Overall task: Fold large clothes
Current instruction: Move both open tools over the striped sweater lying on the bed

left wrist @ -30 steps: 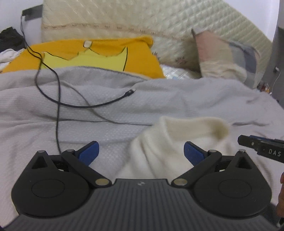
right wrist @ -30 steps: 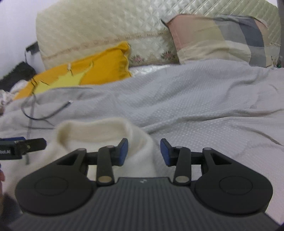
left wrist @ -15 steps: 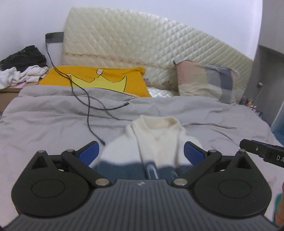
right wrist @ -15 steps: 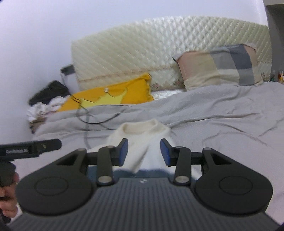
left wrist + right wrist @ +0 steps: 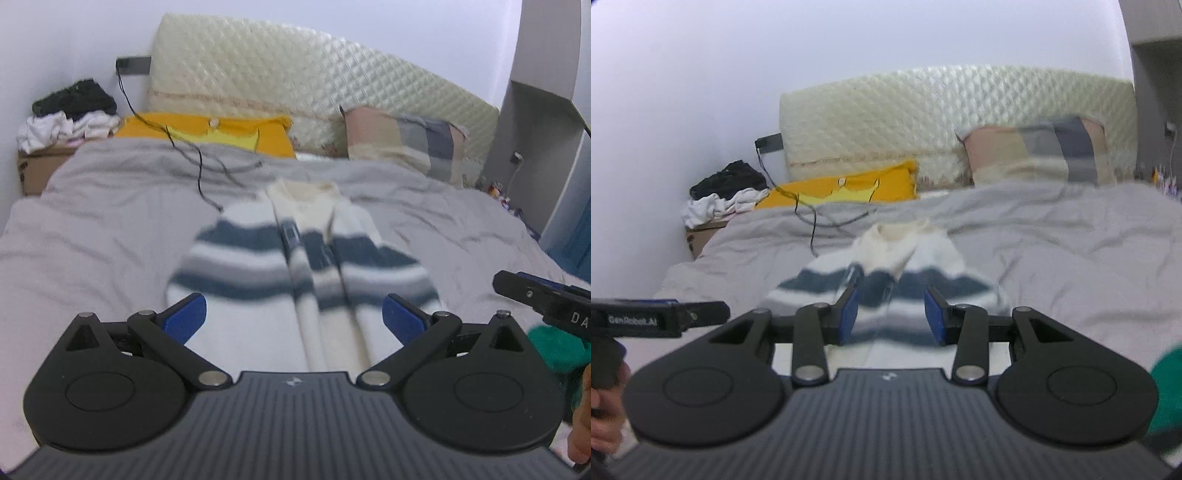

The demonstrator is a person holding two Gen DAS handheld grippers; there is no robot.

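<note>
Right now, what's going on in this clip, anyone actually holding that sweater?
A person holds a gripper in each hand over a bed with a grey cover. A striped cream and navy sweater lies flat on it, collar toward the headboard, sleeves folded in along the middle. Neither gripper holds it: the left gripper stands wide open and the right gripper is partly open, both with nothing between the fingers. A black cable lies beyond the collar, and something green sits at the near right.

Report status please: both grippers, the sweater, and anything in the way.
Left gripper open, empty. Right gripper part open, empty. Striped sweater on grey bedcover, sleeves folded in. Black cable beside collar; green cloth at right.
</note>
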